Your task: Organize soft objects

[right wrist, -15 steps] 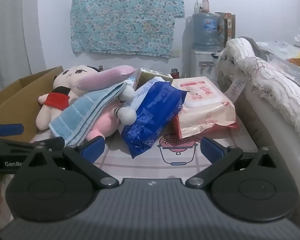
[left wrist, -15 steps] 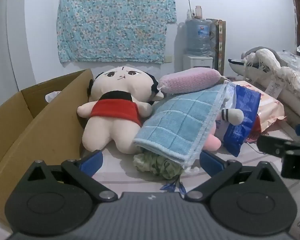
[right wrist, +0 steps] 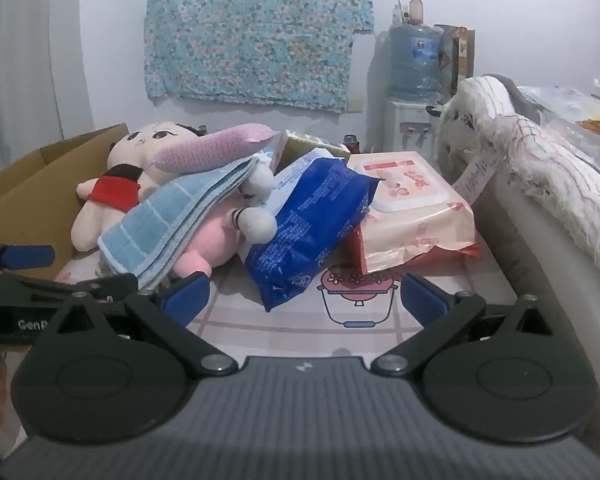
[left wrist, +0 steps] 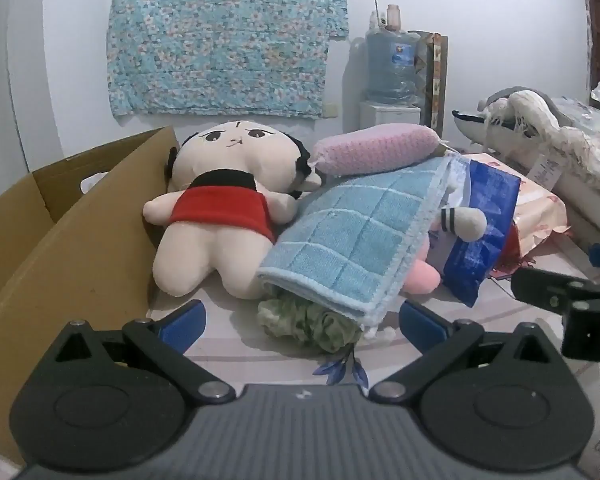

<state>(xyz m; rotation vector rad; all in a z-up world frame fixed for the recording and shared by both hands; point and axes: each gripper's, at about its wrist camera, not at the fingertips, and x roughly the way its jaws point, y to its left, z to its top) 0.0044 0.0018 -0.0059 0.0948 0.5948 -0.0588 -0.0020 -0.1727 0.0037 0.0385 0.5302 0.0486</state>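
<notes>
From the left wrist: the left claw (left wrist: 300,320) hangs wide open over the near bench (left wrist: 236,344), gripping nothing. Just beyond its blue tips a green scrunched cloth (left wrist: 312,320) peeks from under a folded blue towel (left wrist: 360,236). Left of the towel lies a doll (left wrist: 224,208) in a red skirt, flat on its back, pressed against the wall of an open cardboard box (left wrist: 80,248); something white shows inside the box at its far end, too hidden to name. A pink roll (left wrist: 376,148) rests on top of the towel's far edge. Right of the towel, a pink plush toy (left wrist: 456,236) pokes out, then a blue packet (left wrist: 484,232). The right claw's black frame shows at the right edge.

Over to the right wrist: the right claw (right wrist: 304,300) is also spread wide and holding nothing, low over the bench's printed pot drawing. Ahead, the blue packet (right wrist: 308,224) leans on the pink plush toy (right wrist: 216,240); its print is too small to read. Right of it a wipes pack (right wrist: 412,216) with a pink flip lid carries red characters I cannot make out. At the far left, the left claw's frame reads "GenR", cut off. A water jug (right wrist: 416,60) stands far back by the wall.
</notes>
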